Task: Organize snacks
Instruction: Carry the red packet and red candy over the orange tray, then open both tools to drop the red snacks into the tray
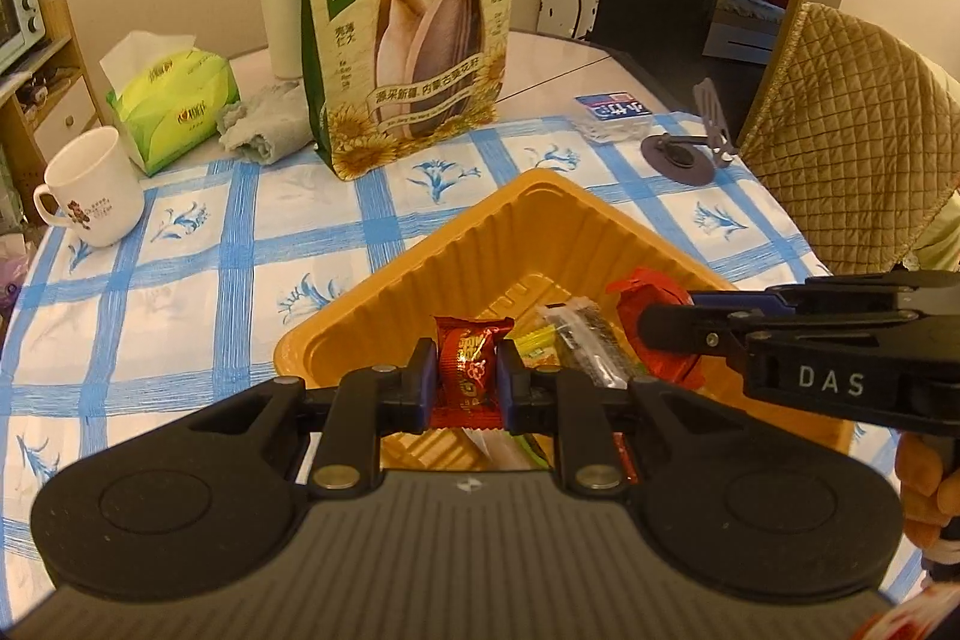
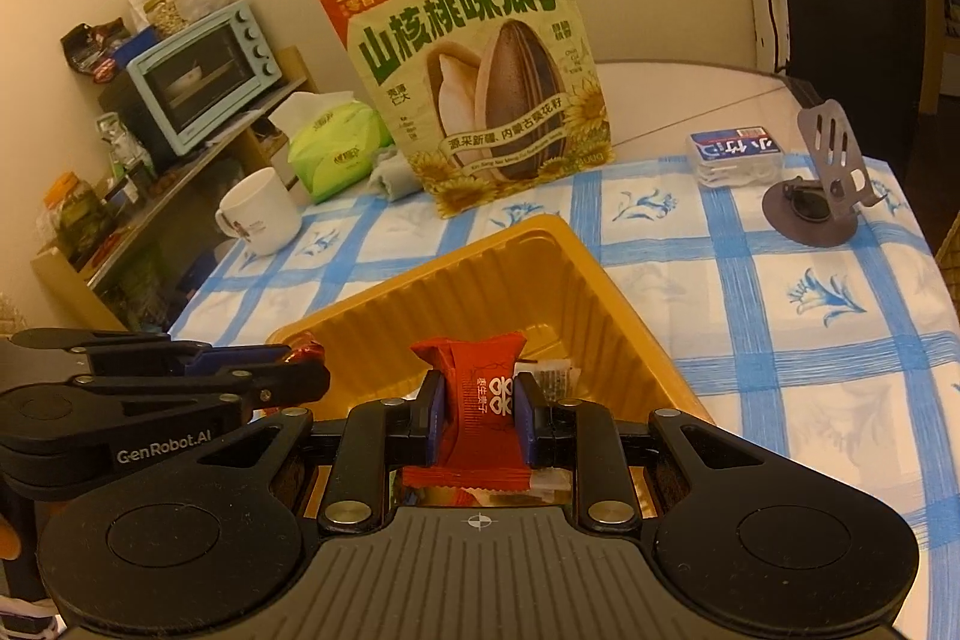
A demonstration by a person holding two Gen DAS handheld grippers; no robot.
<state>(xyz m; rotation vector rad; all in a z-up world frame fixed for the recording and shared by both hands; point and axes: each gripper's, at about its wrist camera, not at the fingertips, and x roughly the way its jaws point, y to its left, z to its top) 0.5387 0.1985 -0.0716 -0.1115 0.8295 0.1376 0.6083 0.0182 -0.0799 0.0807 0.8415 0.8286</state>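
We hold two wrapped sweets over the yellow tray [image 1: 420,244]. Our left gripper [image 1: 466,376] is clenched on a dark red sweet [image 1: 465,370], pinched across its middle with the crimped wrapper ends sticking out above and below the pads. Our right gripper [image 2: 478,415] is clamped the same way on an orange-red sweet [image 2: 480,400], also taken at the waist. Both hang just above the near part of the tray, where a few other small wrapped snacks [image 1: 576,346] already lie on the bottom.

We judge these sweets to be very light, with a firm core under a thin, crinkly, slick foil wrapper. The middle is the right place to hold them; the loose ends would fold and slip. They should drop cleanly once the pads let go, though a wrapper could cling briefly to a pad.

The tray looks like thin moulded plastic with ribbed sloping walls, so it may slide on the checked cloth [image 1: 180,280] if nudged. Our two grippers sit close together, the right one crossing in from the side in the left view, so room between them is tight. Beyond the tray the cloth lies open up to the tall seed bag [image 1: 414,28], with a mug [image 1: 90,187] and tissue pack [image 1: 174,100] well off to the left.
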